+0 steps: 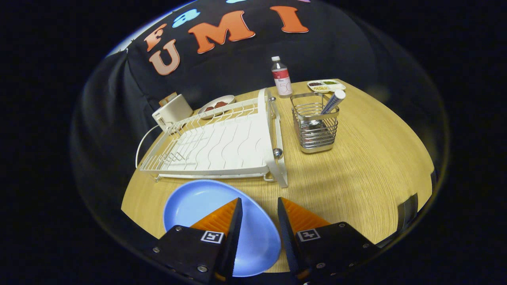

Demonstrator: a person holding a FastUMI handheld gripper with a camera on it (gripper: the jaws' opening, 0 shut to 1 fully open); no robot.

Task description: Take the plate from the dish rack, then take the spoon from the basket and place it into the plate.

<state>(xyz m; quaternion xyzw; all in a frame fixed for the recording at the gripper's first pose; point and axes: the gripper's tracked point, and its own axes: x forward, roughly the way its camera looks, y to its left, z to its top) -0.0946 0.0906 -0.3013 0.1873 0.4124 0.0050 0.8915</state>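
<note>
A blue plate (pixel 198 206) lies flat on the wooden table (pixel 356 178), just in front of the white dish rack (pixel 222 142). My gripper (pixel 259 200) is open. Its left finger hangs over the plate's right half, and its right finger is over bare table beside the rim. Nothing is pressed between the fingers. Beyond the fingers and to the right of the rack stands a metal wire basket (pixel 315 130). A spoon (pixel 334 101) with a patterned handle leans inside it, handle up and bowl down.
A clear bottle (pixel 281 77) stands behind the basket, with a small divided dish of food (pixel 325 85) next to it. Behind the rack sit a white box-shaped appliance (pixel 172 111) and a plate with red food (pixel 216 105). The table's front edge curves just under the fingers.
</note>
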